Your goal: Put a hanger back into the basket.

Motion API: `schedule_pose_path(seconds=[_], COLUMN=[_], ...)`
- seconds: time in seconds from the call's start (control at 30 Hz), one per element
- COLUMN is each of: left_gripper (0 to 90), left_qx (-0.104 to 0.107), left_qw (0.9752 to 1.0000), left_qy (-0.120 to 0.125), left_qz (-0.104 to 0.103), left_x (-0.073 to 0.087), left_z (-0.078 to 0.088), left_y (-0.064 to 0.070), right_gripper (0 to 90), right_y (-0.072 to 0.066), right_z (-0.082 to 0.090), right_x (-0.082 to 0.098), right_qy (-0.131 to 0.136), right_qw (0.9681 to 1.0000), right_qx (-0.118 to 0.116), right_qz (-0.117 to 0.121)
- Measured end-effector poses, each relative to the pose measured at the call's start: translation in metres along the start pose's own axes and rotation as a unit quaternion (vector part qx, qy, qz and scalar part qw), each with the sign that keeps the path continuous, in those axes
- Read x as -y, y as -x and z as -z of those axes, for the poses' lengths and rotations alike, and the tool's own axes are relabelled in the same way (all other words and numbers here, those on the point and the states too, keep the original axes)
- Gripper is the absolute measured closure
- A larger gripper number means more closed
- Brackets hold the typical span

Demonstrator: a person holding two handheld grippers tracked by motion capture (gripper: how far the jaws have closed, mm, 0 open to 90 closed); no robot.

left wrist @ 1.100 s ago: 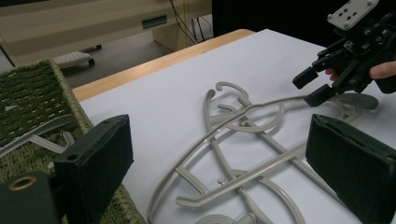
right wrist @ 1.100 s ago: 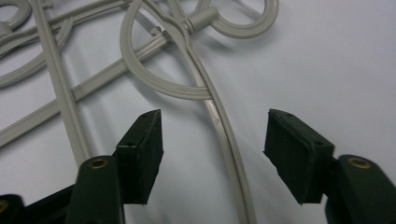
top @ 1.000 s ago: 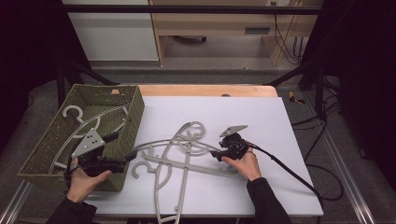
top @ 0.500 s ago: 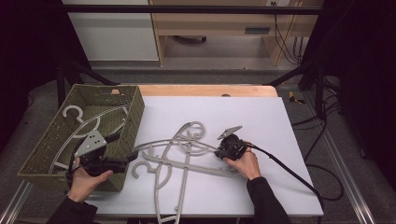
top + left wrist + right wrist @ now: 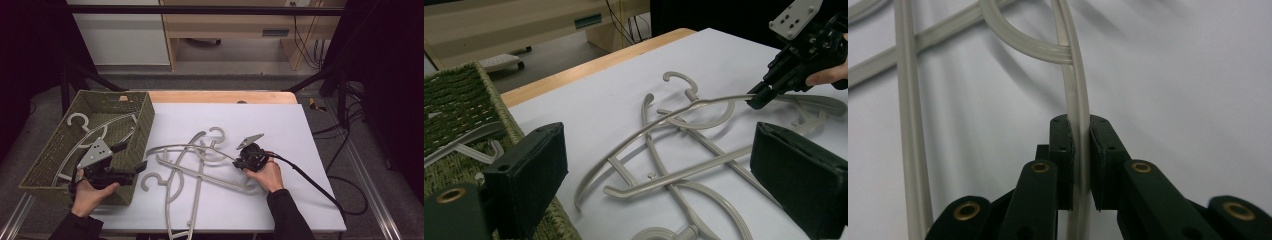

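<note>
Several pale grey plastic hangers [image 5: 200, 160] lie tangled on the white table. My right gripper [image 5: 239, 161] is at their right side, and its jaws have just been closing on the curved arm of one hanger [image 5: 1075, 85]. In the right gripper view the right gripper [image 5: 1081, 130] is shut, its pads pressing that arm from both sides. The left gripper view has the same hanger [image 5: 704, 102] lifted slightly at the right gripper [image 5: 760, 97]. My left gripper [image 5: 131, 157] is held beside the basket's front right corner. The left gripper [image 5: 659, 150] is open with nothing between its pads.
A woven green basket [image 5: 50, 160] stands at the table's left with another grey hanger [image 5: 82, 122] inside. A black cable [image 5: 310, 182] trails right from the right gripper. Bare white tabletop [image 5: 260, 120] lies behind the hangers, with a wooden edge [image 5: 220, 96] at the far side.
The right gripper's jaws have closed onto the hanger arm, with the hand shifting only slightly. The left hand and its gripper have stayed put.
</note>
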State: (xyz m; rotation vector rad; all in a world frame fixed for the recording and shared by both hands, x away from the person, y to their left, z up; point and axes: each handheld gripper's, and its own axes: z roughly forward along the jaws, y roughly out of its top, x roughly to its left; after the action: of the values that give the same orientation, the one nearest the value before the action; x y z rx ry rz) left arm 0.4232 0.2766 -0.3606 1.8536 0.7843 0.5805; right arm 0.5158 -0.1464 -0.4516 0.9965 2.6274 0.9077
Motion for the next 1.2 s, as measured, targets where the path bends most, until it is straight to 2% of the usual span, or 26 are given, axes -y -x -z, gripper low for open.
schedule_pose_path(seconds=[0.2,0.53,0.6,0.7,0.87,0.9,0.93,1.0,1.03,1.1,1.13,1.2], left_gripper=[7.7,7.6,7.6,7.6,7.6,7.6,7.6,7.5,7.5,7.6,7.6,7.8], left_qx=[0.002,0.011,0.011,0.014,0.018,0.019,0.021,0.025,0.025,0.031,0.033,0.035], left_qw=[1.0,0.9999,0.9999,0.9998,0.9996,0.9995,0.9995,0.999,0.999,0.9981,0.9977,0.9972], left_qy=[0.0,-0.007,-0.008,-0.009,-0.013,-0.015,-0.016,-0.026,-0.026,-0.039,-0.045,-0.05], left_qz=[-0.002,-0.008,-0.01,-0.013,-0.019,-0.019,-0.02,-0.027,-0.027,-0.036,-0.04,-0.042], left_x=[-0.001,-0.004,-0.004,-0.005,-0.007,-0.008,-0.008,-0.011,-0.011,-0.013,-0.014,-0.015], left_z=[0.001,-0.001,-0.001,-0.001,-0.003,-0.003,-0.004,-0.007,-0.007,-0.011,-0.013,-0.016], left_y=[0.002,0.008,0.008,0.012,0.015,0.017,0.018,0.021,0.021,0.025,0.026,0.028], right_gripper=[82.5,82.7,82.7,82.7,82.8,82.8,82.8,82.8,82.8,82.8,82.7,82.8], right_y=[0.001,-0.001,-0.002,-0.003,-0.005,-0.007,-0.007,-0.011,-0.011,-0.017,-0.02,-0.024], right_z=[0.017,0.048,0.052,0.065,0.077,0.082,0.082,0.088,0.088,0.091,0.092,0.093], right_x=[0.001,0.002,0.002,0.004,0.004,0.004,0.004,0.003,0.003,0.003,0.003,0.003], right_qy=[0.004,0.031,0.033,0.046,0.061,0.069,0.069,0.076,0.076,0.077,0.071,0.066], right_qw=[0.9999,0.9994,0.9993,0.9986,0.9977,0.9968,0.9968,0.9952,0.9952,0.9933,0.9936,0.9927], right_qx=[-0.005,-0.011,-0.013,-0.016,-0.023,-0.03,-0.03,-0.048,-0.048,-0.063,-0.065,-0.071], right_qz=[-0.008,0.012,0.007,0.022,0.017,0.027,0.027,0.039,0.039,0.06,0.058,0.071])
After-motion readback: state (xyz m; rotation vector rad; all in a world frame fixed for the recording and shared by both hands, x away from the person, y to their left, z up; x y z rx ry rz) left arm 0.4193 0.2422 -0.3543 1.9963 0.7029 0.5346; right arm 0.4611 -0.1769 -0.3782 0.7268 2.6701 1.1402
